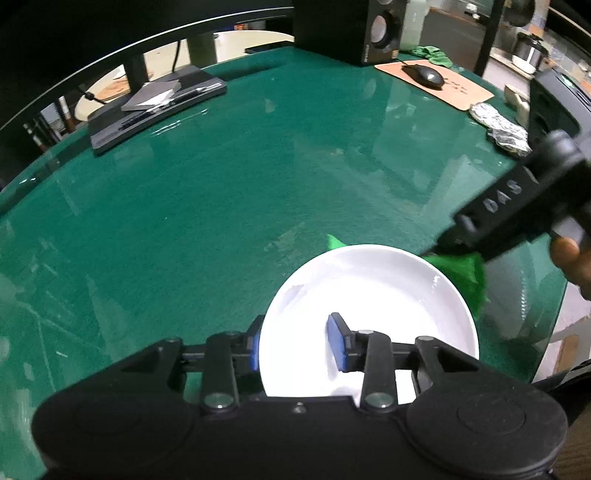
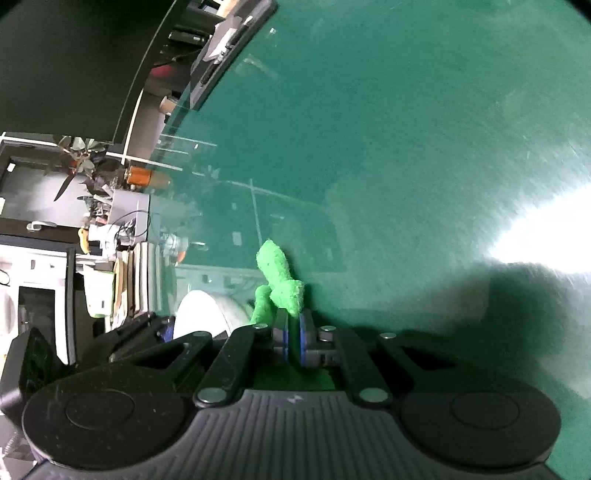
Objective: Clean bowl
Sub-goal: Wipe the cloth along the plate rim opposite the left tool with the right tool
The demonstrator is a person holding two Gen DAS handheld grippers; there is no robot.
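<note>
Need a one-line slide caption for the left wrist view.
Left gripper straddles white bowl rim; right gripper brings green cloth.

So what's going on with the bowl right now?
Left gripper open, straddling white bowl's rim. Right gripper shut on green cloth at far rim. Nothing in the way.

A round green worktop (image 1: 221,177) under glossy glass reflects room light. At its far edge sit a black speaker (image 1: 369,29), a tan mouse pad (image 1: 461,90) and a dark monitor base (image 1: 155,107). Cluttered shelves (image 2: 122,273) stand beyond.

White bowl (image 1: 369,295) on green table (image 1: 221,192)
</note>
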